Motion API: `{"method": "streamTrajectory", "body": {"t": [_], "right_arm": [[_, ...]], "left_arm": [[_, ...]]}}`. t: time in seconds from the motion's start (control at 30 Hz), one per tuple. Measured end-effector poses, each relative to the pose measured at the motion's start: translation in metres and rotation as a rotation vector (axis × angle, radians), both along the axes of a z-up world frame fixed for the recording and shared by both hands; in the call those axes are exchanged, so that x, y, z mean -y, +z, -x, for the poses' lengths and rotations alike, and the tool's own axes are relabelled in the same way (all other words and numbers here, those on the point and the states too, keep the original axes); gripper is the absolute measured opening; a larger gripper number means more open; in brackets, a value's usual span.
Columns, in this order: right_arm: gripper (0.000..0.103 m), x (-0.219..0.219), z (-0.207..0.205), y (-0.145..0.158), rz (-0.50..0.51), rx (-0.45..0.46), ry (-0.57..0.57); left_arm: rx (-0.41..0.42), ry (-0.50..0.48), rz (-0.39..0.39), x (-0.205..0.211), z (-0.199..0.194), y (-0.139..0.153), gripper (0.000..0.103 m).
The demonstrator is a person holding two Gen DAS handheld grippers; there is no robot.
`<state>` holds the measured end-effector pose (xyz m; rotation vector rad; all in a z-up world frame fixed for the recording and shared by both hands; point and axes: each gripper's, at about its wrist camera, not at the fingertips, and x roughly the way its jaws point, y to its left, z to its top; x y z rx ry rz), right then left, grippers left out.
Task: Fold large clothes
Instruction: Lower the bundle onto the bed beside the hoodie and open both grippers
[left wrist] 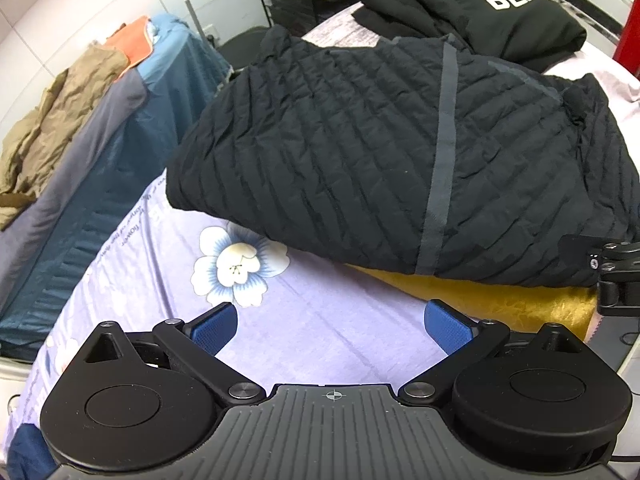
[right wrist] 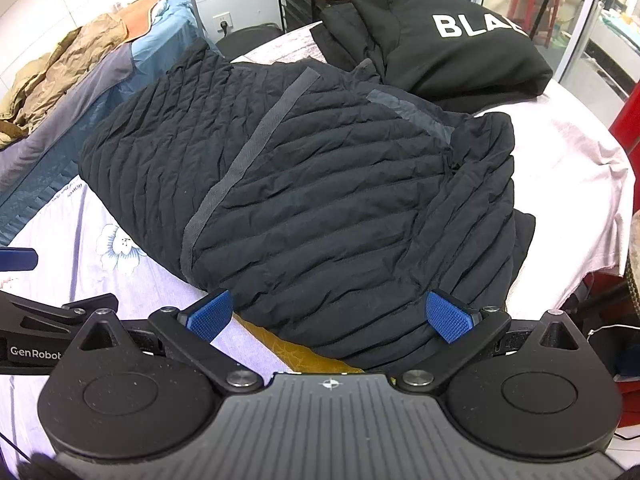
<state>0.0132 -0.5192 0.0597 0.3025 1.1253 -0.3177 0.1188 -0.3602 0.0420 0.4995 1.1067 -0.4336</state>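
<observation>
Left wrist view: a black quilted jacket lies folded in a thick bundle on the lilac flowered sheet, its diagonal stitching crossed by a grey tape strip running near to far. Its near edge rests on a mustard-yellow cloth. The left gripper hangs over bare sheet just short of the jacket, blue pads spread wide, holding nothing. Beyond the jacket sits a folded black hoodie with white letters "BLA"; to the left stands a blue-covered surface piled with tan and orange cloth.

Right wrist view: the jacket fills the middle, puffy and creased, its long axis running from far left to near right, the grey tape strip slanting from near left to far right. The right gripper is at the jacket's near hem, its fingers wide apart and gripping nothing. The hoodie lies at far right on a white cloth. Part of the left gripper shows at the left edge.
</observation>
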Motion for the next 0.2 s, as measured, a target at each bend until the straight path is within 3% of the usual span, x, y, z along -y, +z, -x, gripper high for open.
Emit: {"method": "streamTrajectory", "body": {"t": [0.13, 0.2], "right_arm": [[0.103, 0.0, -0.0006, -0.0007, -0.004, 0.0, 0.001], [0.103, 0.0, -0.0013, -0.0016, -0.006, -0.004, 0.001]], "left_arm": [[0.006, -0.011, 0.045, -0.0014, 0.0031, 0.0042, 0.103], [0.014, -0.02, 0.031, 0.0001, 0.0039, 0.0041, 0.103]]}}
